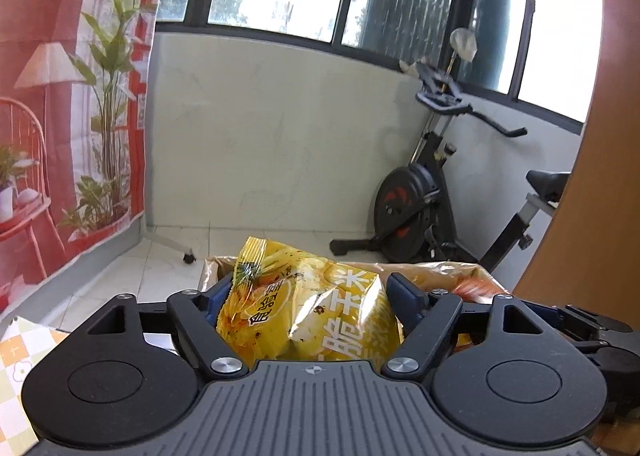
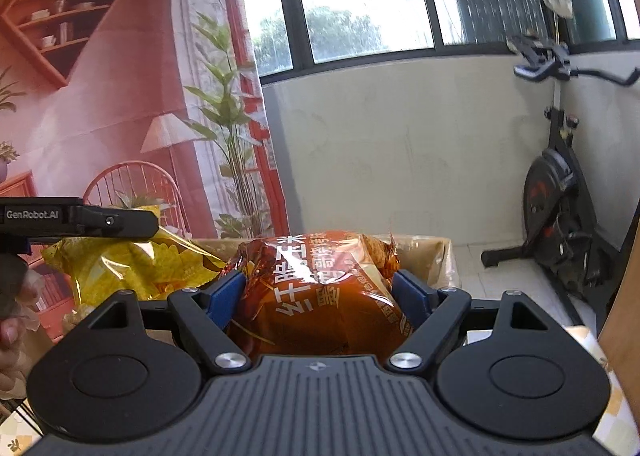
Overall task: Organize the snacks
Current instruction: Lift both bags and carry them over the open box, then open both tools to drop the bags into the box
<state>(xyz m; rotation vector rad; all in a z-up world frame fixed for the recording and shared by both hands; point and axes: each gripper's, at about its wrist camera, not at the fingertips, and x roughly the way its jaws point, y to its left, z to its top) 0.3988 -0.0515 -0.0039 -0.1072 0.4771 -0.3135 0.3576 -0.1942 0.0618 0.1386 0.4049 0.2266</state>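
Now our left gripper [image 1: 308, 296] clamps a yellow corn-snack bag [image 1: 304, 308] and our right gripper [image 2: 320, 292] an orange corn-snack bag [image 2: 324, 292], both above the near edge of a cardboard box [image 2: 436, 252]. Puffy, slick film could slip or crush between the pads.

corn snack bag [image 1: 308, 308] between left tongs [image 1: 308, 296] | box [image 1: 212, 268] behind | exercise bike [image 1: 420, 191] right
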